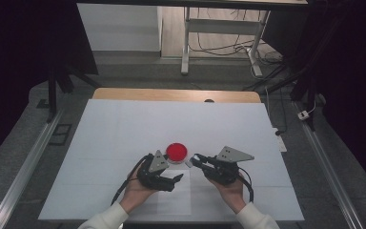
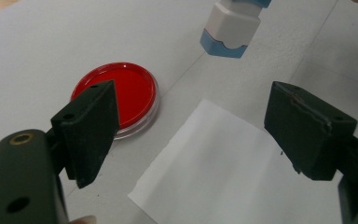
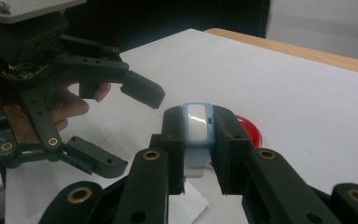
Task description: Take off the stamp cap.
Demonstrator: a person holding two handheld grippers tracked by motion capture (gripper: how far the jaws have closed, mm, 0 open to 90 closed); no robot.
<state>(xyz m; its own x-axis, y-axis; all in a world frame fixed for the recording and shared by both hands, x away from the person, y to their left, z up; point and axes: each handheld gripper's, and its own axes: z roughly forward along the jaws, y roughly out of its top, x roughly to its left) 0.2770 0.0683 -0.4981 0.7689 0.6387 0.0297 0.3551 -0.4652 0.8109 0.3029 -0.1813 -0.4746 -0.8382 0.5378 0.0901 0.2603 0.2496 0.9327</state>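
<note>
Black right gripper [image 3: 196,154] jaws clamp a small blue-and-white rounded block [image 3: 198,126] above the white table [image 1: 124,129]. Left gripper [image 2: 191,135] gapes wide, empty, beside a glossy red round dish [image 2: 130,91].

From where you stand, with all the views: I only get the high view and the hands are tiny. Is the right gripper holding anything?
Observer: Yes. The right gripper is shut on a small white-and-blue stamp-like block, pinched between both pads.
Operator: And the left one?
Observer: The left gripper is open, with nothing between its jaws; below it lies a white paper sheet.
Operator: The red thing?
Observer: It is a shallow round red dish with a clear rim, on the table beside the sheet's corner.
</note>
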